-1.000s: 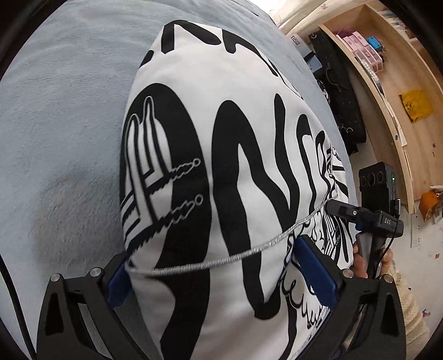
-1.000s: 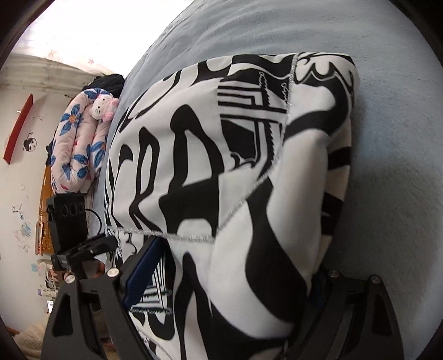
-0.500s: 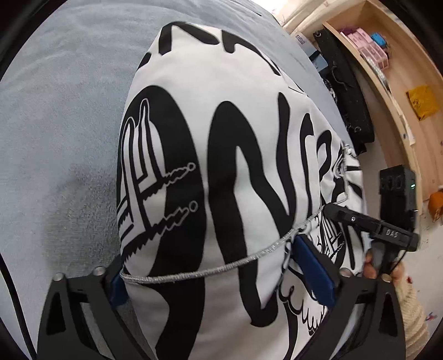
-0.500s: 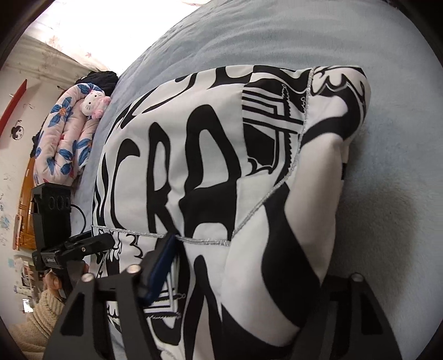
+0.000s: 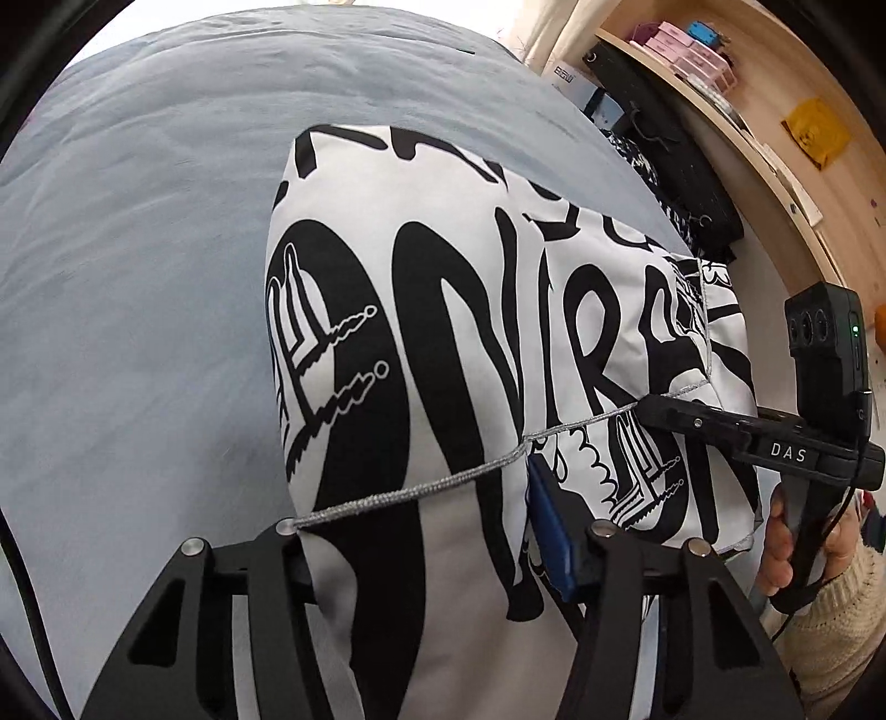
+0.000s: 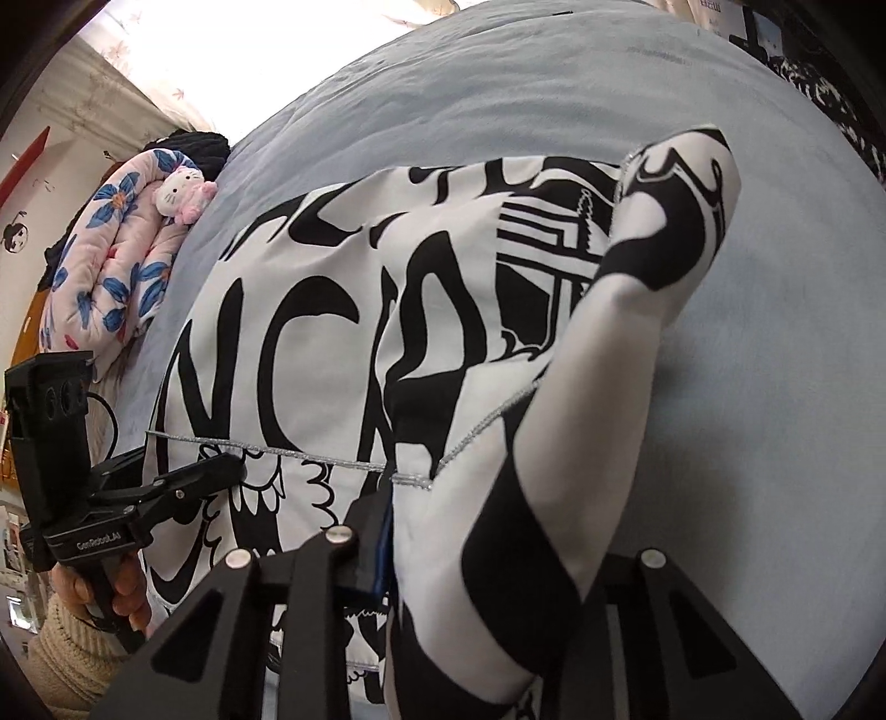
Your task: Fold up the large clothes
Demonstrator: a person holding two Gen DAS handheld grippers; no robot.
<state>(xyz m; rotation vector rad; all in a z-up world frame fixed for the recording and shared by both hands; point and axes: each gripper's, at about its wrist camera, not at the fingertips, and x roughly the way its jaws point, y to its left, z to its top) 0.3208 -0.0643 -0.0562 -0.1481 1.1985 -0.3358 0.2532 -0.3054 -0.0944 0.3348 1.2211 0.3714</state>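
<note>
White garment (image 5: 443,343) w/ big black lettering and line-art graphics lies on the grey-blue bed (image 5: 138,249), bunched into a thick folded bundle. Thin silver stitched seam (image 5: 410,490) runs across the near part of it; a second seam line climbs toward the far corner in the right wrist view. Fabric looks smooth, puffy at the fold edges, far corner standing up a bit off the bed.

Left gripper (image 5: 429,531): fingers clenched on the near edge of the garment, cloth pinched between them, blue pad showing on the inner side of one finger. Right gripper (image 6: 487,548): fingers likewise clamped on the garment's edge, a fold of cloth bulging up between them.

Each wrist view shows the other gripper at the garment's side, held by a hand in a cream knit sleeve (image 5: 830,620).

Beyond the garment, left wrist view: wooden shelf unit (image 5: 775,138) w/ pink boxes (image 5: 692,50). Right wrist view, past the garment's far-left side: rolled pink floral quilt (image 6: 105,266) w/ a Hello Kitty plush (image 6: 180,194) on top.
</note>
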